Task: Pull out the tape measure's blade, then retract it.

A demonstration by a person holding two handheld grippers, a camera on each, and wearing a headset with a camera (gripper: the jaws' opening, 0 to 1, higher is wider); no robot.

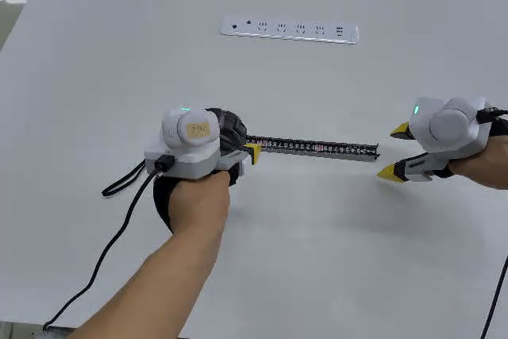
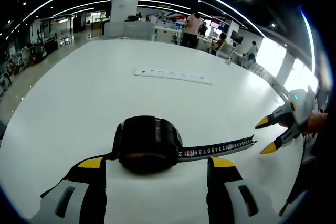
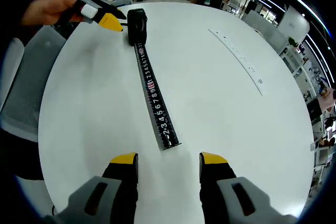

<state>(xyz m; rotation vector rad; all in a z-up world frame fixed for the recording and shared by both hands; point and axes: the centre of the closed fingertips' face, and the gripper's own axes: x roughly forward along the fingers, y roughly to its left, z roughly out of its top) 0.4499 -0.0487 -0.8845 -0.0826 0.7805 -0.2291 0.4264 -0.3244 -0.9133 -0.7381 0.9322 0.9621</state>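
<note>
A black tape measure lies on the white table, its blade drawn out to the right and lying flat. My left gripper stands open around the case, with small gaps between the yellow-tipped jaws and the case. The blade's end hook rests just ahead of my right gripper, which is open with nothing between its fingers. In the head view the right gripper sits a short way right of the blade's tip. The left gripper view shows the right gripper beyond the blade.
A white power strip lies at the far side of the table. The tape measure's black wrist strap and a gripper cable trail toward the near left. Office desks and people stand far behind.
</note>
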